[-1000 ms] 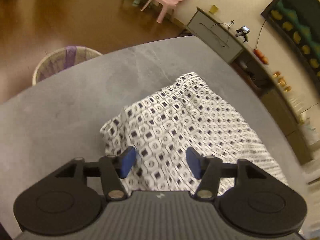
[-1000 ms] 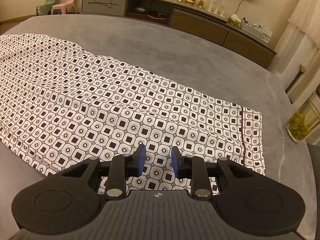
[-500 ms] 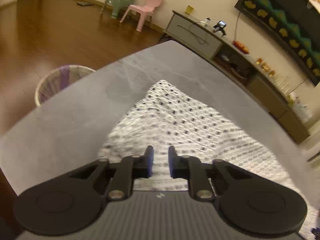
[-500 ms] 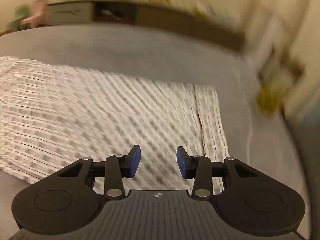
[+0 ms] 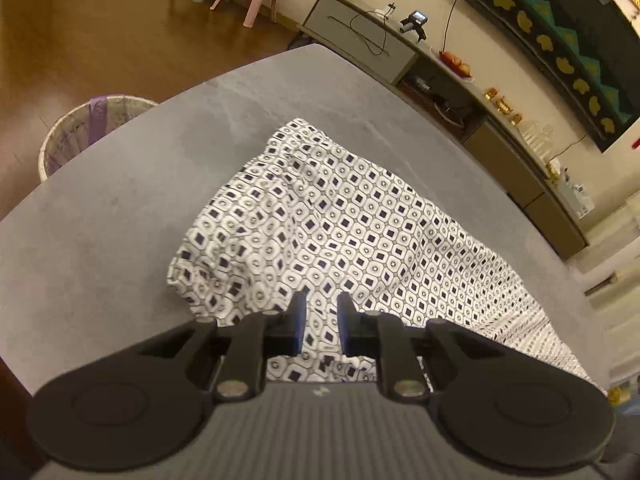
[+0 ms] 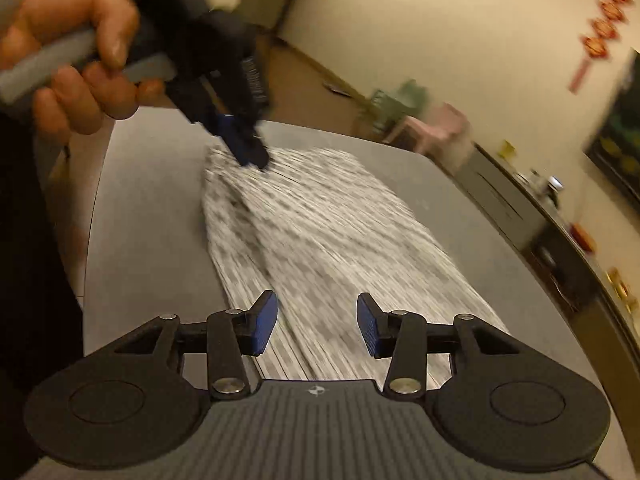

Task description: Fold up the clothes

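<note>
- Fingers first: our left gripper (image 5: 321, 322) has its blue pads drawn close, a narrow gap showing, with patterned cloth (image 5: 340, 232) bunched at their tips. We judge it pinches an edge there, but the bite itself is hidden.
- At the bottom of the right view, our right gripper (image 6: 316, 328) has its pads wide apart with nothing between them, hovering over the near end of the cloth (image 6: 320, 232).
- At mid-frame in both views the cloth lies long on the grey table (image 5: 120, 200), mostly flat, rumpled at the left gripper's end.
- Upper left of the right view: a hand (image 6: 76, 56) holds the left gripper (image 6: 244, 148) at the cloth's far end.
- Progress: we see no neat folded stack; the cloth is spread lengthwise, so folding is left.
</note>
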`<state>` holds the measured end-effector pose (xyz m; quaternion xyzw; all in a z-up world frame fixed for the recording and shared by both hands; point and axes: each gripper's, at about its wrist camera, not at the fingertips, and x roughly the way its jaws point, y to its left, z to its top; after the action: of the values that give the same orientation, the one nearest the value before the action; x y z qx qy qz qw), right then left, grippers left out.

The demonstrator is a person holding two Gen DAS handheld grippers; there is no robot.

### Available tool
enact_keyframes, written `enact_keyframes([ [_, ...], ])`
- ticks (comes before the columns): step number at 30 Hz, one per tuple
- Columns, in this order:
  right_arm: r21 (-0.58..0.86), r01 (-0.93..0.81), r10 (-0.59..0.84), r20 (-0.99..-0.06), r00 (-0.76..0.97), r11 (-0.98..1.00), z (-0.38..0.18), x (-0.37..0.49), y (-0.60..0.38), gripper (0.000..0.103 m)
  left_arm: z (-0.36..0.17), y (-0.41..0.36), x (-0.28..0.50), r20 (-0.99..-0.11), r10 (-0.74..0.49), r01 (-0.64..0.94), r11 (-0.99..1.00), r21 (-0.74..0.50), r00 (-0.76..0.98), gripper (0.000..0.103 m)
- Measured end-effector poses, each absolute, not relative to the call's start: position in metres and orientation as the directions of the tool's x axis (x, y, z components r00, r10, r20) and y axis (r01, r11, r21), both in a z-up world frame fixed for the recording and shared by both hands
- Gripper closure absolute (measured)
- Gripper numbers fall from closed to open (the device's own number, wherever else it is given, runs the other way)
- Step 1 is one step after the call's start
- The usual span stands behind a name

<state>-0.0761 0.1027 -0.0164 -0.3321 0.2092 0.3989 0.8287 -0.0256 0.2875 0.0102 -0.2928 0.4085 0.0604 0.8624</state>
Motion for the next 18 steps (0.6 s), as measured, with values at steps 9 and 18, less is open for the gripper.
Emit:
enact_keyframes([
  [9,-0.451,-0.763,0.443,-0.628,0.640,0.463,-0.039,-0.044,0.151,0.103,0.016,0.310,-0.035,-0.675,-0.192,-0.303,0.784,-0.542,0.712,0.087],
  [18,-0.428,-0.800,0.530,-0.600,0.599,0.421,-0.016,-0.100,0.126,0.103,0.004,0.291,-0.011,-0.728,-0.168,-0.299,0.833,-0.466,0.665,0.087],
])
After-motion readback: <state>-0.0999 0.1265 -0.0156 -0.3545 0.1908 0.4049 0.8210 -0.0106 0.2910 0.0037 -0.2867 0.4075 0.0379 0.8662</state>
